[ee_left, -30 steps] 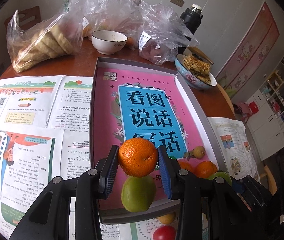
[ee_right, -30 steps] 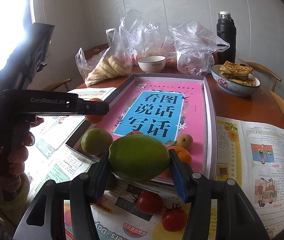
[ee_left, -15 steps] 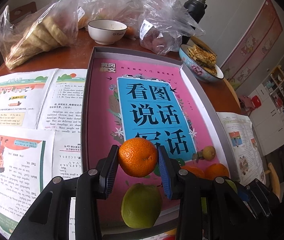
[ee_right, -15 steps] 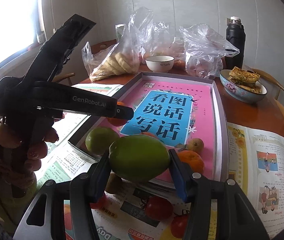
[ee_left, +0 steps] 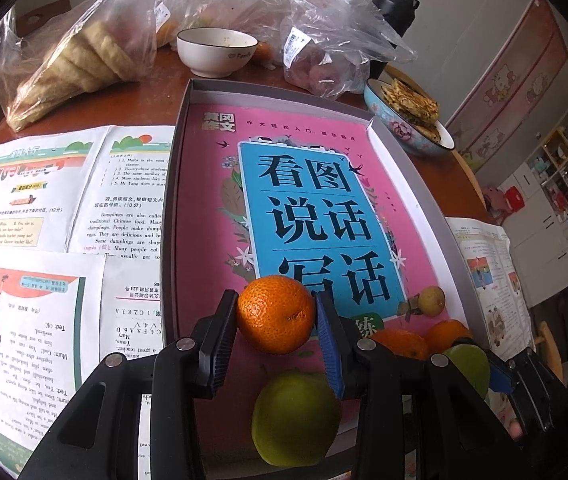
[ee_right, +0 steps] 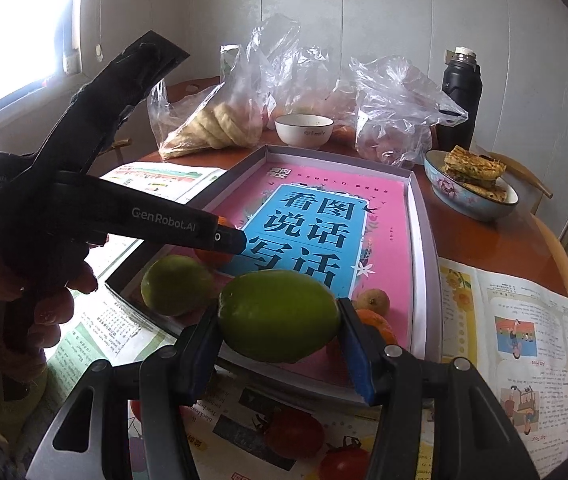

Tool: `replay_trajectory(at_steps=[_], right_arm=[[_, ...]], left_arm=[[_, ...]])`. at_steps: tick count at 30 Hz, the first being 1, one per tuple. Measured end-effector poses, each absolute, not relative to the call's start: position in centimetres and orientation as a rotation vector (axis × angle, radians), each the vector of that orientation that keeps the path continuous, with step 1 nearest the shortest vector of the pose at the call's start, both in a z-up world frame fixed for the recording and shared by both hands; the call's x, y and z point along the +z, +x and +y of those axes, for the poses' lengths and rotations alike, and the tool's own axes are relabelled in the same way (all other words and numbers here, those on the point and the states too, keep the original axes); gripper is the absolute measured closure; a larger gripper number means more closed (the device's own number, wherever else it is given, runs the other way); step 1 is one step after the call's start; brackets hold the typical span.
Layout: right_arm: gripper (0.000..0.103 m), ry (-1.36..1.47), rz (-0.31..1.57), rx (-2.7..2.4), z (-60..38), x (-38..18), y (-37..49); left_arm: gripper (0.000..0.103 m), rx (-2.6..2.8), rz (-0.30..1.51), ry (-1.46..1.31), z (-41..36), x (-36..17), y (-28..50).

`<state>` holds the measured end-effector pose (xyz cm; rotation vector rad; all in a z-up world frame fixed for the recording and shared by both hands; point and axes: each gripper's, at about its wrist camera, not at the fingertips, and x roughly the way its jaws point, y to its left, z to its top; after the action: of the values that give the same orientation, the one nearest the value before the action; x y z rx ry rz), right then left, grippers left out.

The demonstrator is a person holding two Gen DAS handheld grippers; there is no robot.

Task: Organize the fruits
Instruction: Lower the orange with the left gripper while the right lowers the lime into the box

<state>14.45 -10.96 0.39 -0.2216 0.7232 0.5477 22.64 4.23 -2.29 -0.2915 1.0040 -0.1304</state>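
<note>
My left gripper (ee_left: 276,305) is shut on an orange mandarin (ee_left: 276,314), held just above the near end of a grey tray (ee_left: 170,208) lined with a pink book. Below it a green fruit (ee_left: 296,418) lies in the tray, with two mandarins (ee_left: 400,342) and a small yellow fruit (ee_left: 432,300) to the right. My right gripper (ee_right: 280,316) is shut on a larger green fruit (ee_right: 280,316) above the tray's near edge (ee_right: 422,240). The left gripper (ee_right: 224,240), held by a hand, reaches in from the left.
Newspapers cover the near table, with red tomatoes (ee_right: 300,432) lying on them. Behind the tray are plastic bags of bread (ee_left: 76,64), a white bowl (ee_left: 216,52), a black flask (ee_right: 460,96) and a blue bowl of flatbread (ee_right: 472,188). The round wooden table's edge curves at right.
The left gripper carried the mandarin forward and slightly down over the tray's near end; in the right view it slid in from the left. The right gripper kept its place with the green fruit.
</note>
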Motion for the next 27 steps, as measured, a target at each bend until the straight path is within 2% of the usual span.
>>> replay_trajectory(at_steps=[27], right_arm=[[0.048,-0.272,0.671,0.623,-7.6,0.3,13.4]], left_arm=[[0.063,-0.129,0.994,-0.306,4.9,-2.0,22.1]])
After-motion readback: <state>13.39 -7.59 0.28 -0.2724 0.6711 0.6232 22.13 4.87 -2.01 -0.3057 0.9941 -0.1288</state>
